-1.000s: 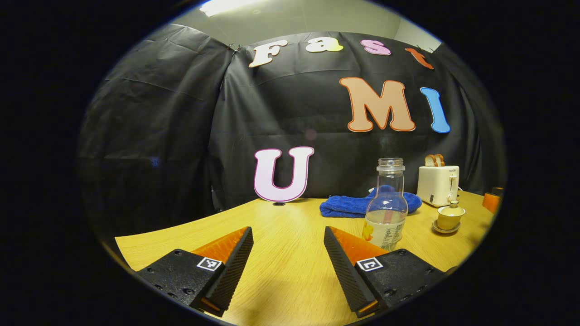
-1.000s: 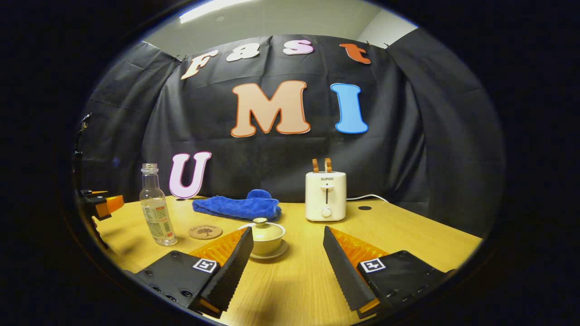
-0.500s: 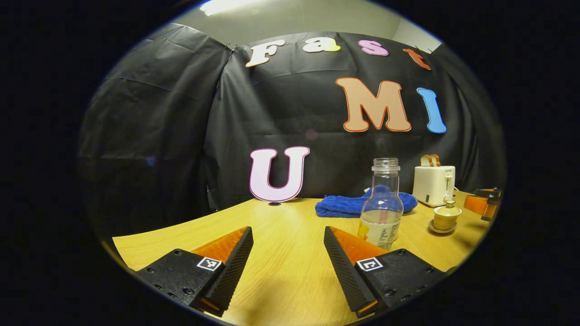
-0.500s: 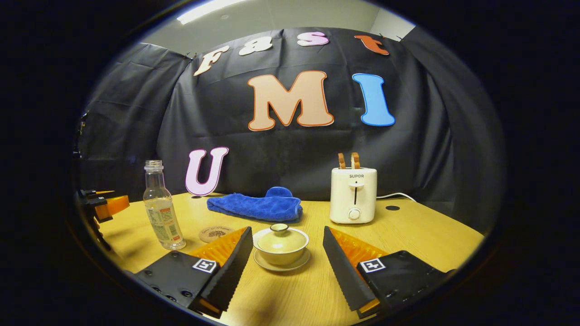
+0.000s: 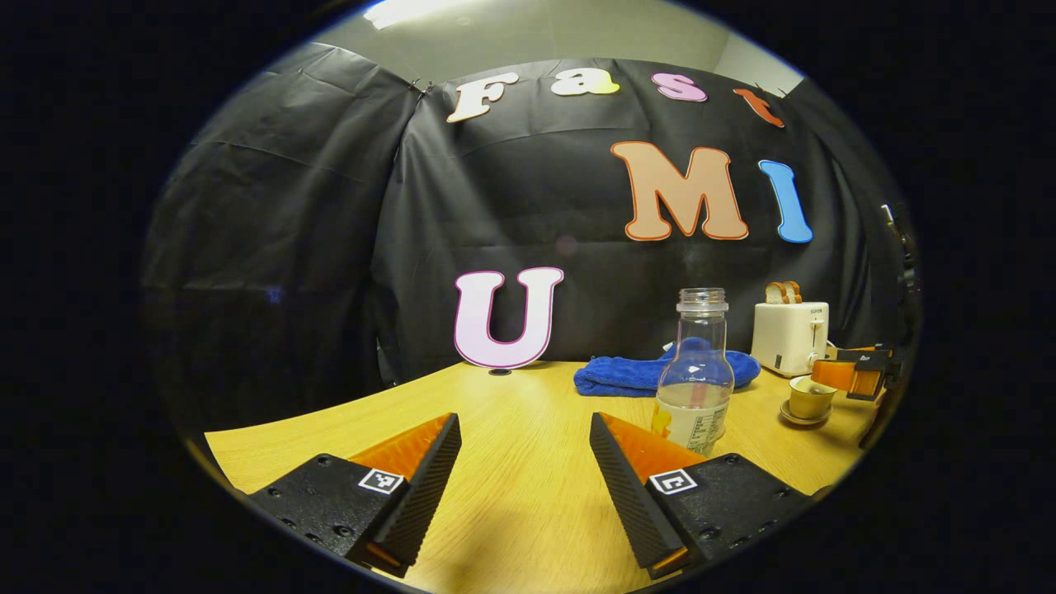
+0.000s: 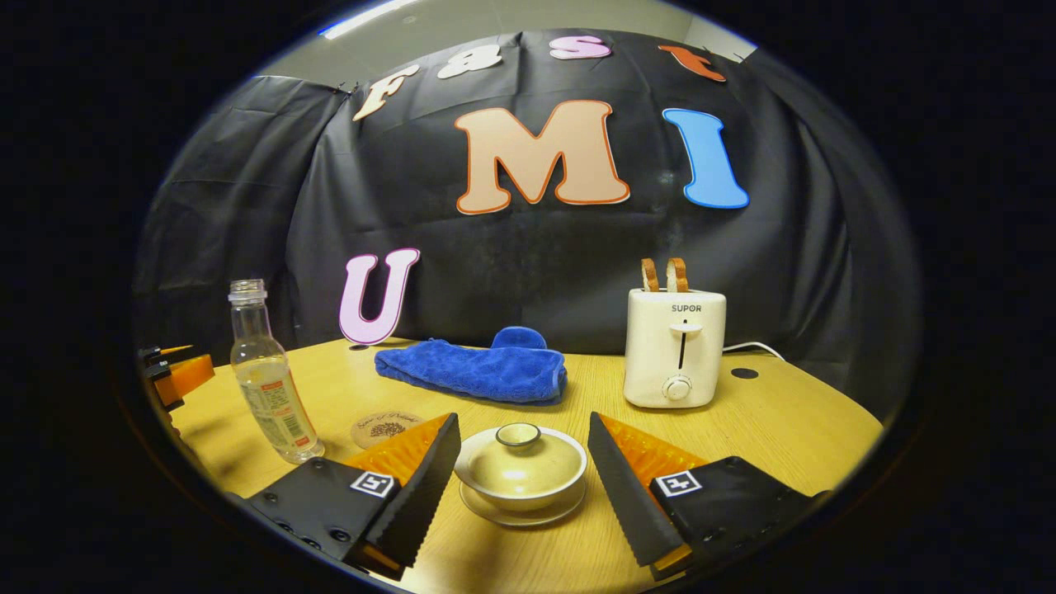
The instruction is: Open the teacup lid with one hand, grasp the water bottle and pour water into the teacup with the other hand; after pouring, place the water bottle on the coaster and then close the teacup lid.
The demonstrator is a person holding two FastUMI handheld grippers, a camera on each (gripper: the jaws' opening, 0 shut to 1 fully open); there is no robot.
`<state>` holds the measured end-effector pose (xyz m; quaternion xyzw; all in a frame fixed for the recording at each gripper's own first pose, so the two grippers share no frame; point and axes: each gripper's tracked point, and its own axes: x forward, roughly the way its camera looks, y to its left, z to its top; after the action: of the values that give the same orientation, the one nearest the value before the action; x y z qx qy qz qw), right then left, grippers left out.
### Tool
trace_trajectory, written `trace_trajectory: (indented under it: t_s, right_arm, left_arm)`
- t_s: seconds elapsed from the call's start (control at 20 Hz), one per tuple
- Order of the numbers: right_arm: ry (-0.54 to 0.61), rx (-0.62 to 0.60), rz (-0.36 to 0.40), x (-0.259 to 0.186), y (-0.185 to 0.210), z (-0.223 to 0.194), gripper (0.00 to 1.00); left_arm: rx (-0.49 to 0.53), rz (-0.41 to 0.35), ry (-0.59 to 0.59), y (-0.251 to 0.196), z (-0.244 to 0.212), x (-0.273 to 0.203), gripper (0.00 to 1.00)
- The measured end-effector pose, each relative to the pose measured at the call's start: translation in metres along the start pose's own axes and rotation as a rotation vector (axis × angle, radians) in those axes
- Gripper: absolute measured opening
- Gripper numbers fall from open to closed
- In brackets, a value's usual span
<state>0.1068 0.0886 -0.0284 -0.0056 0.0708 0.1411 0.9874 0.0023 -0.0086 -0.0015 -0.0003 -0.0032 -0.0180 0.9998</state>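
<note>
A cream teacup (image 6: 520, 483) with its lid (image 6: 520, 458) on stands on a saucer, right between the fingers of my open right gripper (image 6: 521, 421); the fingers flank it without touching. A clear uncapped water bottle (image 6: 268, 379), partly filled, stands upright to its left, with a round wooden coaster (image 6: 385, 429) between them. My left gripper (image 5: 522, 421) is open over bare table, the bottle (image 5: 695, 371) just beyond its right finger. In the left gripper view, the teacup (image 5: 807, 400) sits far right with the right gripper (image 5: 854, 375) over it.
A blue towel (image 6: 474, 369) lies behind the cup and a white toaster (image 6: 675, 346) with bread slices stands at the back right, its cord trailing right. The left gripper (image 6: 177, 375) shows at the far left edge. The wooden table (image 6: 792, 421) ends at the black wall.
My right gripper has moved forward and down to the teacup, which now lies between its open fingers. My left gripper has barely shifted and stays open.
</note>
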Motion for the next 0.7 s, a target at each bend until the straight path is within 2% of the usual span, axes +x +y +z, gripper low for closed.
trace_trajectory:
  t_s: [0.1, 0.15, 0.4, 0.55, 0.6, 0.7]
  right_arm:
    - [0.025, -0.003, 0.0, 0.008, 0.0, -0.004, 0.98]
    - [0.035, -0.004, 0.002, 0.01, 0.001, -0.005, 0.92]
    - [0.063, -0.009, 0.008, 0.019, 0.002, -0.007, 0.86]
    - [0.053, -0.007, 0.009, 0.021, 0.001, -0.006, 0.57]
    - [0.051, -0.005, 0.012, 0.022, 0.001, -0.006, 0.58]
    - [0.046, -0.011, 0.015, 0.02, 0.003, -0.004, 0.43]
  left_arm:
    - [0.0, 0.0, 0.0, 0.0, 0.0, 0.0, 0.92]
    - [0.0, 0.0, 0.0, 0.0, 0.0, 0.0, 0.92]
    - [0.0, 0.0, 0.001, 0.0, 0.0, 0.0, 0.92]
    - [-0.001, 0.0, 0.002, -0.001, -0.001, 0.0, 0.92]
    - [-0.001, 0.0, 0.002, -0.001, 0.0, 0.0, 0.92]
    - [0.0, 0.0, 0.001, 0.0, 0.0, 0.0, 0.92]
